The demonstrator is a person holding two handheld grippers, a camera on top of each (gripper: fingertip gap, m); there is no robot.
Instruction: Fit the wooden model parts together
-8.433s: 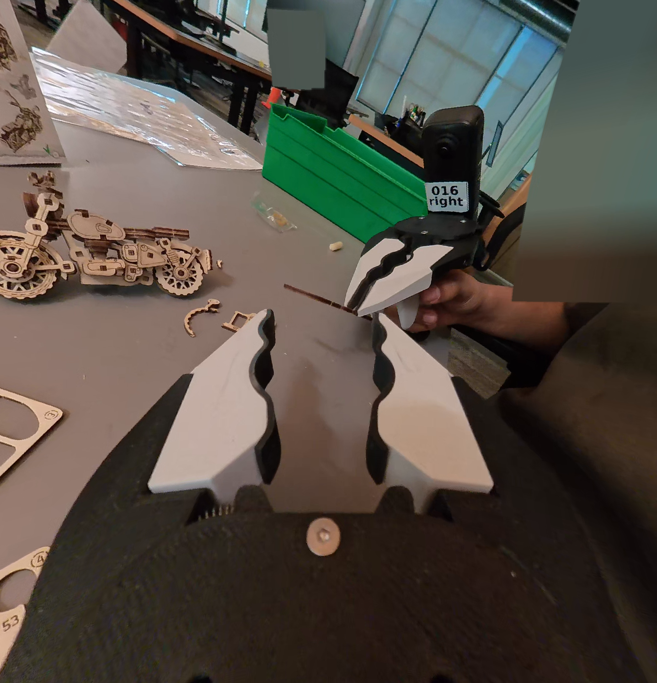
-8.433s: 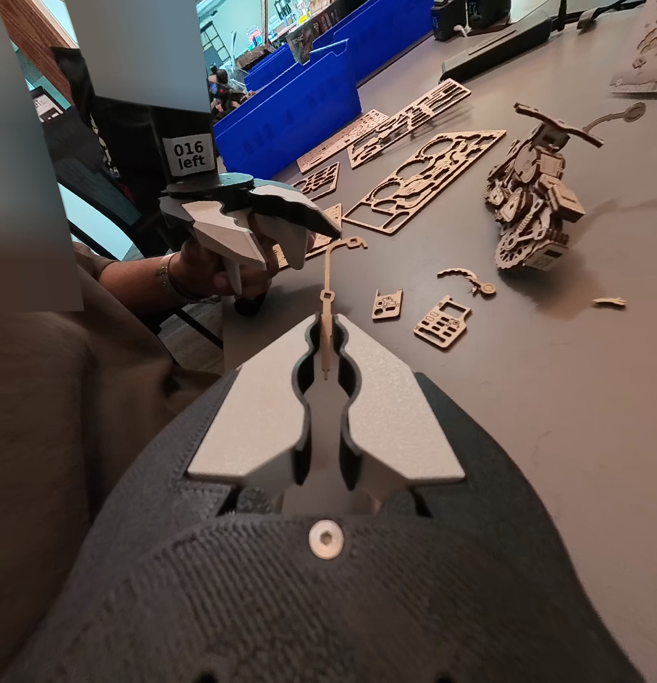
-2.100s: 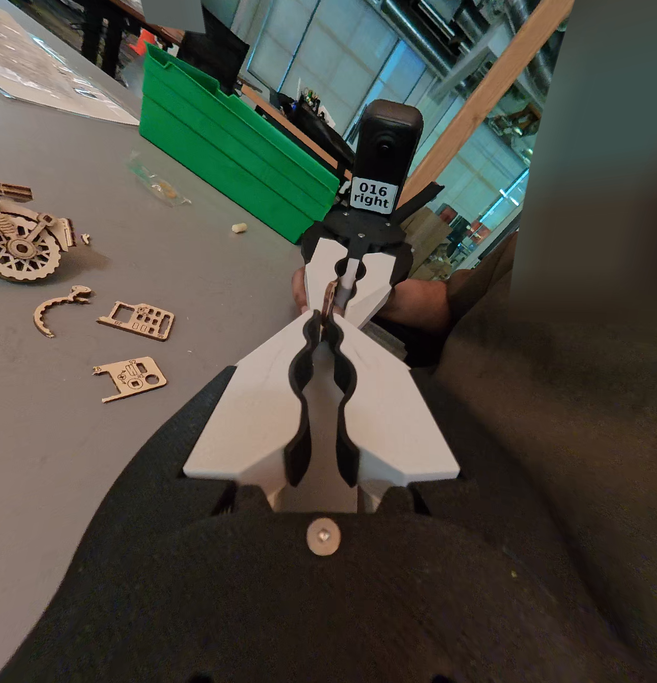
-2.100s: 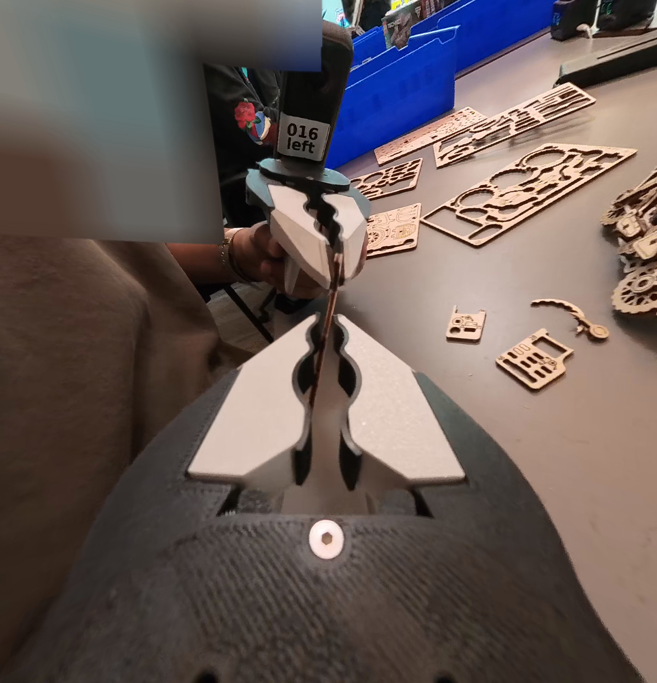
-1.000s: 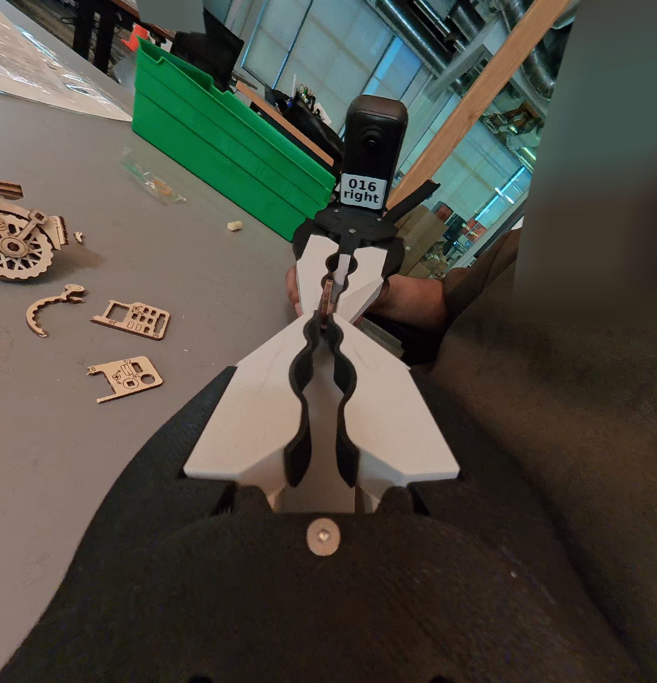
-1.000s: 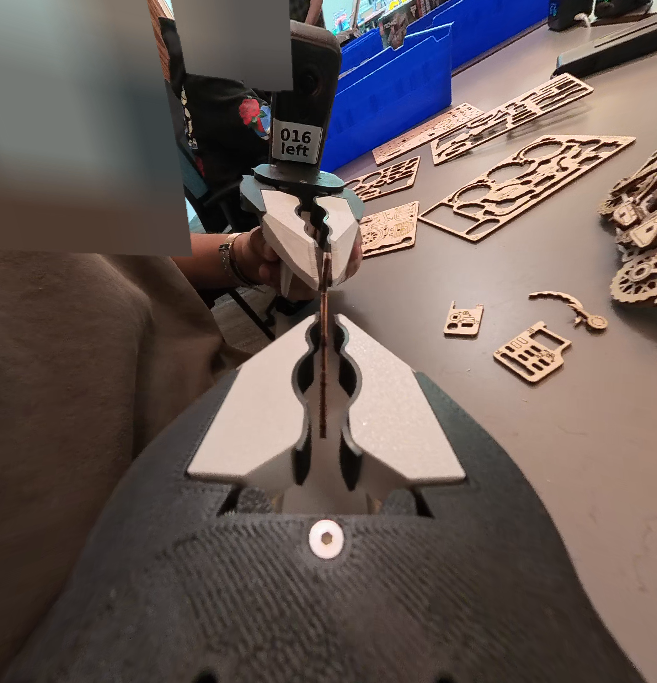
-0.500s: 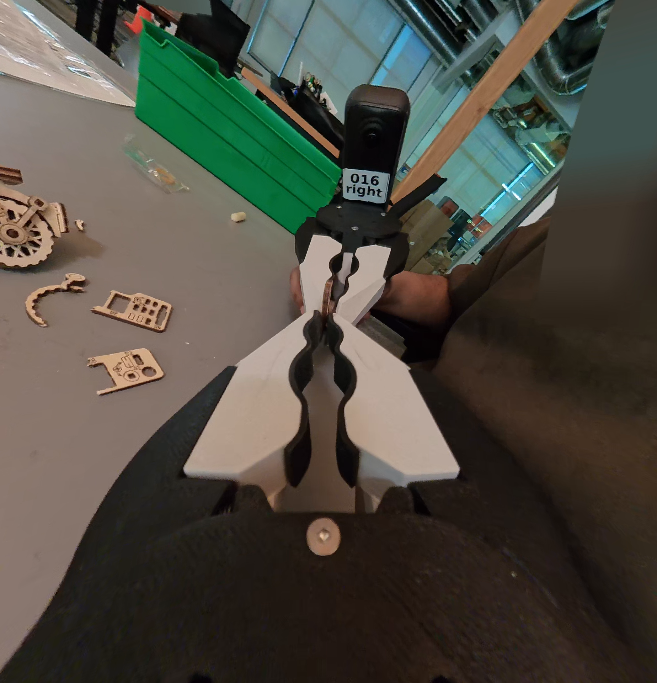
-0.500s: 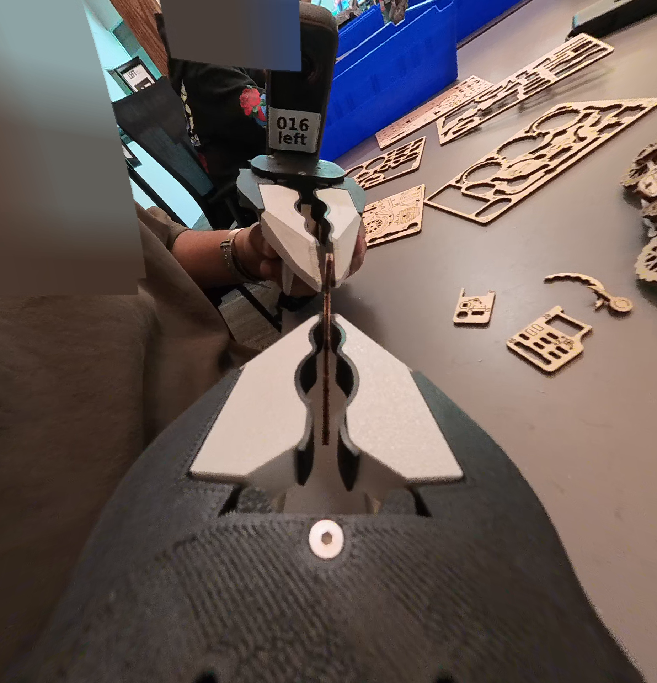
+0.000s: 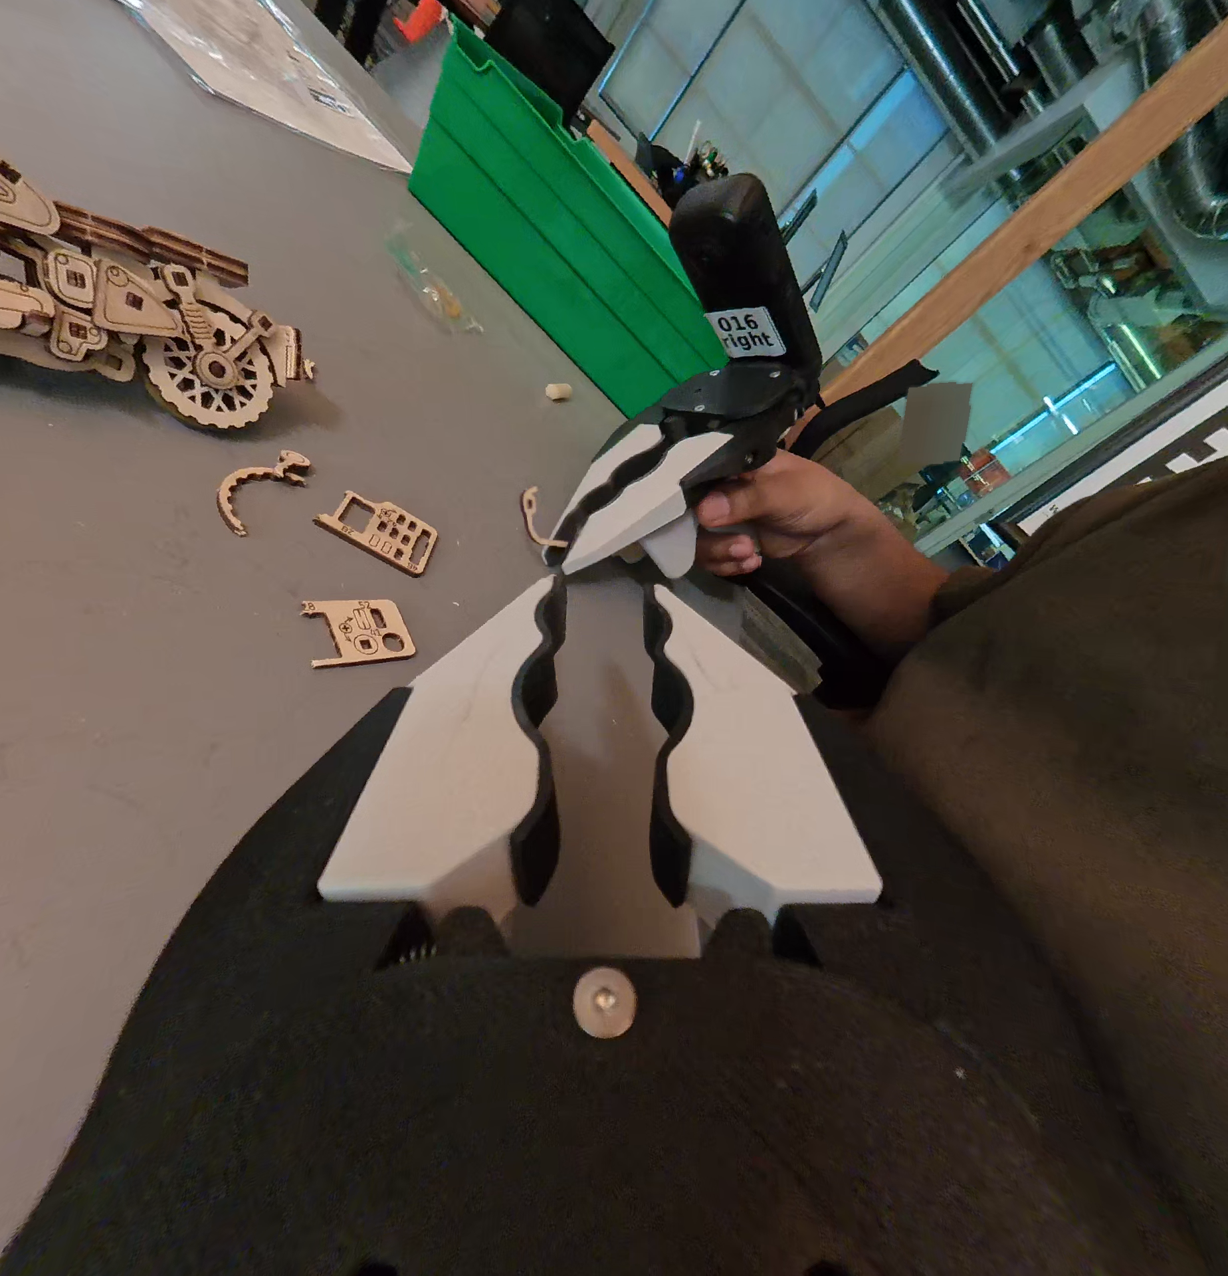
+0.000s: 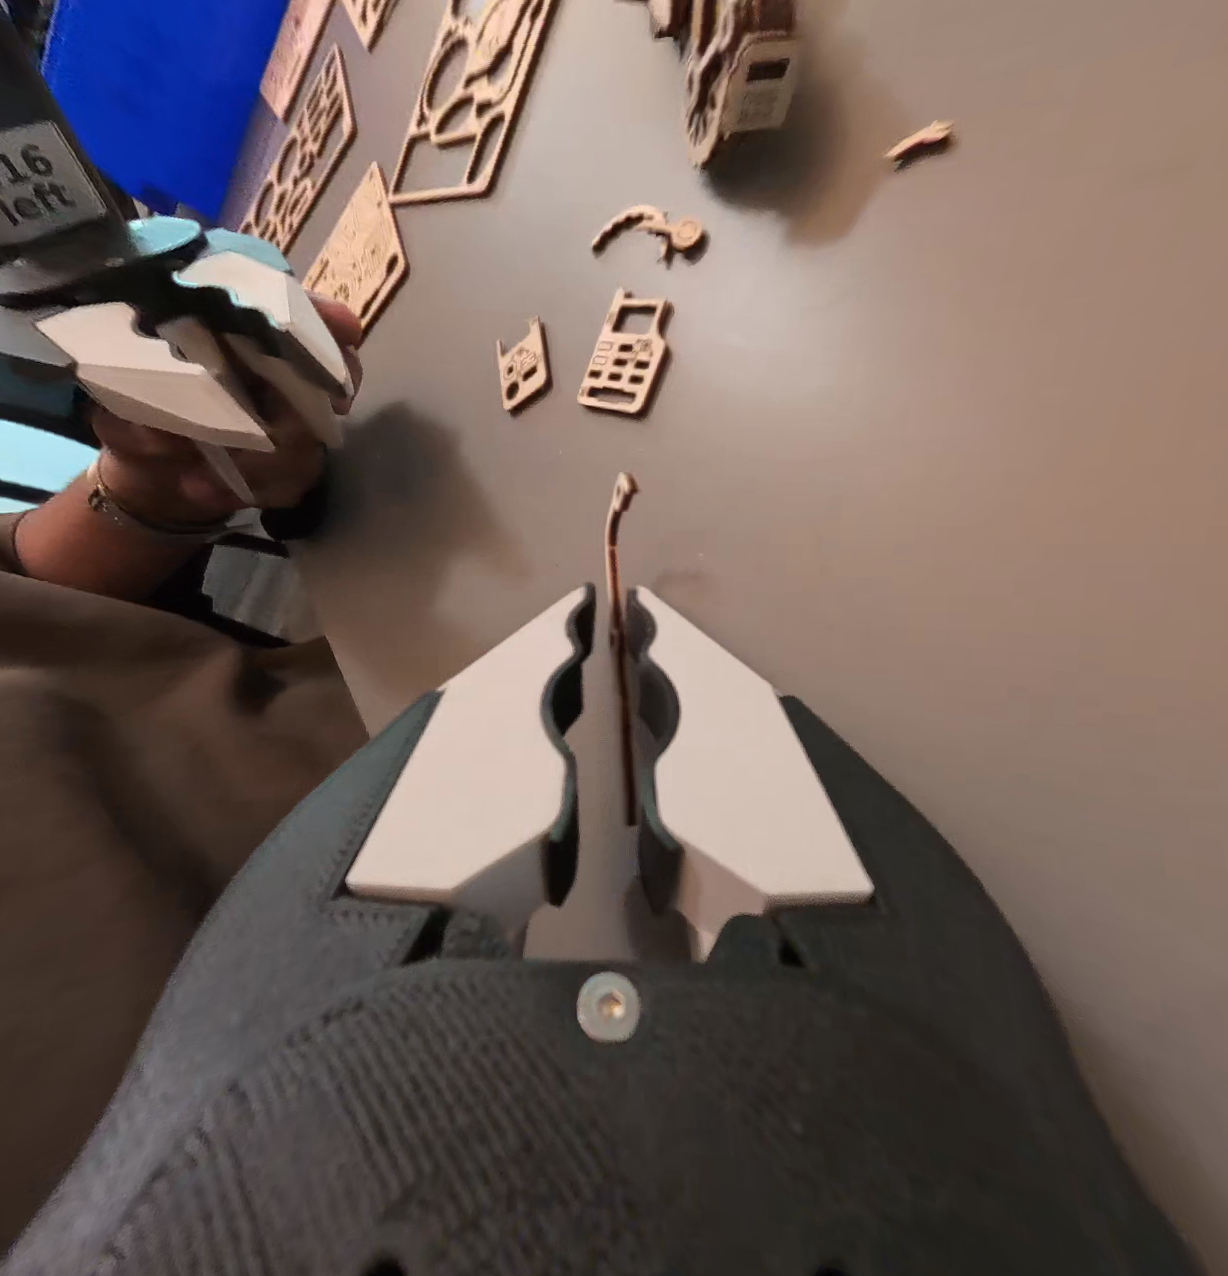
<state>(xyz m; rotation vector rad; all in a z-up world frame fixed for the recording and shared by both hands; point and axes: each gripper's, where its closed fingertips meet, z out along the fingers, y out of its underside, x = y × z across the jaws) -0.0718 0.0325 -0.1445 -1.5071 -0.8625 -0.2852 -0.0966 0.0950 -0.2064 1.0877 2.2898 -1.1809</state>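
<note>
Green bin (image 9: pixel 563 228) at the far side of the grey table (image 9: pixel 149 759), seen from outside only; contents hidden. Blue bin (image 10: pixel 149 90) at the opposite end, likewise seen only by its wall, inside not visible. Small clear bag (image 9: pixel 432 290) lying just in front of the green bin, with a few tiny pale bits in it.

Left gripper (image 9: pixel 604 594) released, with a wide gap between the fingers and nothing in it. Right gripper (image 10: pixel 611 594) with a thin curved wooden piece (image 10: pixel 615 552) standing on edge between its fingers, pressed against one pad, a narrow gap showing on the other side; cannot tell whether clamped or merely resting there. Hooked end of the piece poking out past the fingertips, above the tabletop.

Beyond, loose on the table: a toothed arc (image 9: pixel 252 483), a slotted plate (image 9: pixel 380 532) and a smaller notched plate (image 9: pixel 363 632), near each other but apart. Farther off, a partly built wooden model (image 9: pixel 114 317) with a spoked wheel. Punched-out wooden sheets (image 10: pixel 459 103) lying flat near the blue bin.
</note>
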